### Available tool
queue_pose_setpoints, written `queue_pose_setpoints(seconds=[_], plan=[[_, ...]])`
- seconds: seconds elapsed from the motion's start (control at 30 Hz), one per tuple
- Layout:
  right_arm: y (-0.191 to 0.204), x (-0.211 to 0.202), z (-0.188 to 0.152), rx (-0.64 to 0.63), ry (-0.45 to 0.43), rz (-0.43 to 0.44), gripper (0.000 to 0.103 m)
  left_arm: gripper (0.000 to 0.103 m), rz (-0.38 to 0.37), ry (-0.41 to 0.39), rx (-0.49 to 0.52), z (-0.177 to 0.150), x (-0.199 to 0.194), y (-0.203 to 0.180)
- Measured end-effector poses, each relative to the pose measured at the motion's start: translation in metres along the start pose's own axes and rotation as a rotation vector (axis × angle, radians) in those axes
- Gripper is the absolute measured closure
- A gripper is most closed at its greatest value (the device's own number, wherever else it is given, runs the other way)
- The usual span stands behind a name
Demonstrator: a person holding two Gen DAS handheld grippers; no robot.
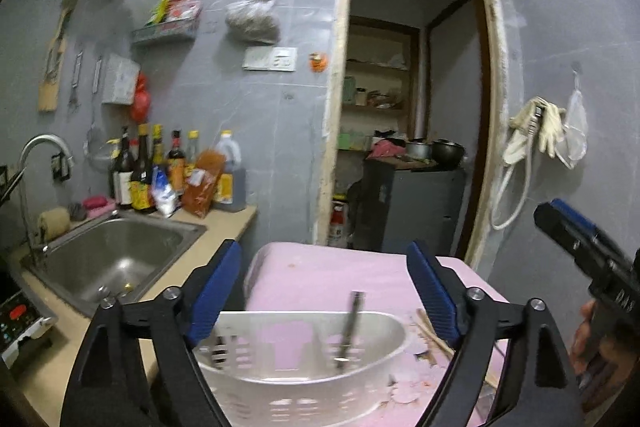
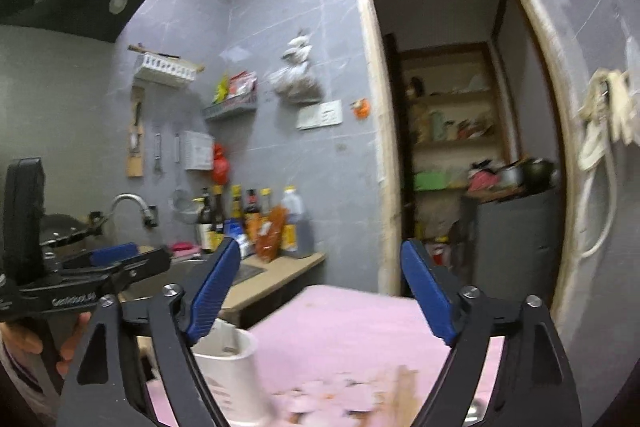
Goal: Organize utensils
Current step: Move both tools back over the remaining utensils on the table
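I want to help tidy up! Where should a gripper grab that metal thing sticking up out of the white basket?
Probably its top end. The metal utensil stands leaning in the white basket, handle poking above the rim, lower end down inside. Come from above and pinch the handle across its thin sides. The left gripper is open and empty above it.

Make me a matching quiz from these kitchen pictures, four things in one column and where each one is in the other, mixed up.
Things:
1. white basket
2. sauce bottles
3. pale gloves
4. metal utensil

Places:
A. hanging on the wall right of the doorway
B. standing inside the basket
C. on the pink table, below the open left gripper
D. on the counter behind the sink

Pairs: 1-C, 2-D, 3-A, 4-B
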State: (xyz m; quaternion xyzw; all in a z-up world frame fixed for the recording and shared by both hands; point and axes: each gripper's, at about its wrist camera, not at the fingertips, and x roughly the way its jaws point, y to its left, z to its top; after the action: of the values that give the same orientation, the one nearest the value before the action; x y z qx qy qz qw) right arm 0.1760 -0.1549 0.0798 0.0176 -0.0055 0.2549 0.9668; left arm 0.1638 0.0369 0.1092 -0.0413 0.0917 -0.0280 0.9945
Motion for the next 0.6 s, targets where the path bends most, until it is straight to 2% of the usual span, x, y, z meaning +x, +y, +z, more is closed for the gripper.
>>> queue_pose_setpoints(seconds=[0.1,0.17,0.3,0.6], plan=[[-0.021,-0.014,0.005,-0.011,-0.003,-0.062,0.012,0.017,-0.043,0.016,0.019,-0.005,0.007,-0.019],[-0.036,-0.023,0.004,-0.012,0.002,-0.100,0.005,0.017,-0.069,0.036,0.026,-0.009,0.013,-0.029],[-0.061,-0.036,-0.005,-0.020,0.037,-0.161,0.002,0.017,-0.123,0.109,0.047,-0.021,0.029,-0.057],[-0.120,-0.035,-0.043,0.048,0.246,-0.253,0.002,0.017,-0.202,0.331,0.080,-0.058,0.072,-0.103]])
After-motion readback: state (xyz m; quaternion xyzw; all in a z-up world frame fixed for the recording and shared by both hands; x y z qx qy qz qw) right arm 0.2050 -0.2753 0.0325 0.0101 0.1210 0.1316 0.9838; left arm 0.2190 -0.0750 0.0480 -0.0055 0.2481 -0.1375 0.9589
